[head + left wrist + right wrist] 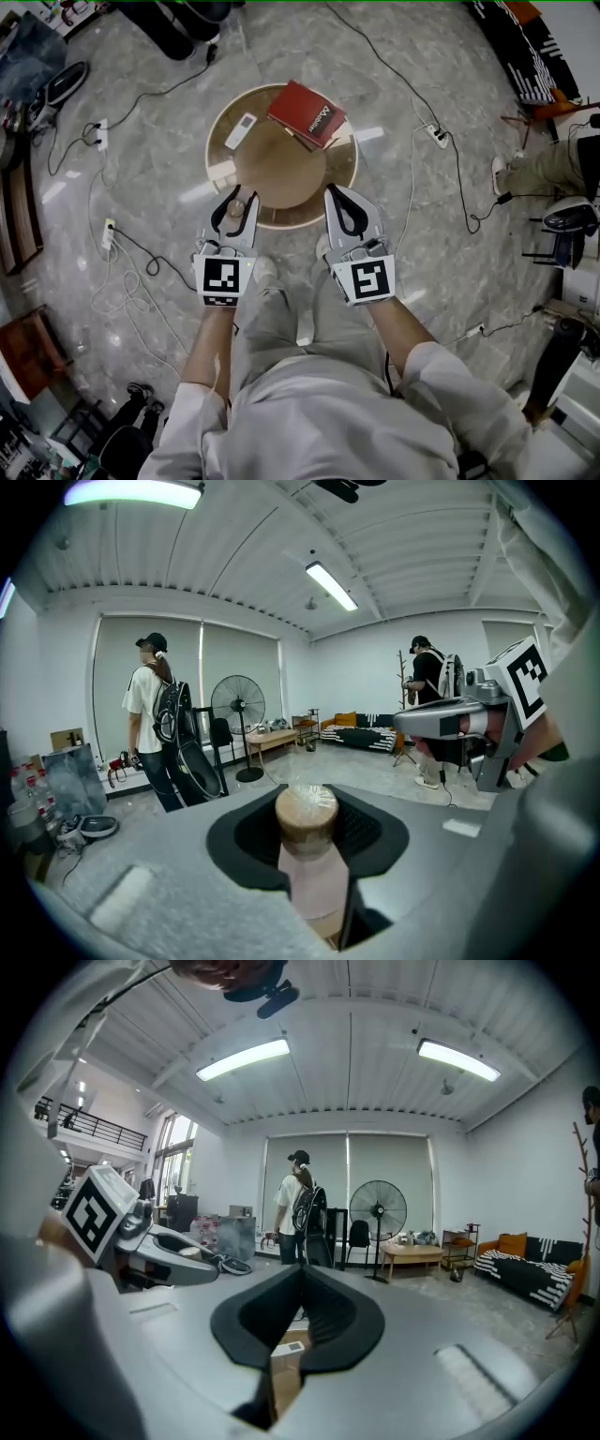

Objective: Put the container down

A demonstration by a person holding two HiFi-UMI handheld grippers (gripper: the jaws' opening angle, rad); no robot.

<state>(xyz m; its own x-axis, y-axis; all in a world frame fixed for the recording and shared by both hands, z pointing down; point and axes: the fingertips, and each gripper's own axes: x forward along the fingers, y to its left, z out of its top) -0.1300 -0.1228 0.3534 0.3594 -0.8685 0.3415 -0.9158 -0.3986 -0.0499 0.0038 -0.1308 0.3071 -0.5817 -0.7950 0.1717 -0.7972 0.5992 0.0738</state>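
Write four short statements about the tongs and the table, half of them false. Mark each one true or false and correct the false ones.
1. The left tongs are closed on a small container with a brown cap. True.
2. The right tongs grip the red book. False: nothing is between them and their tips are together. The red book lies on the far side of the round table.
3. A white remote lies on the table, beside the book. True.
4. The table top is square. False: it is round.
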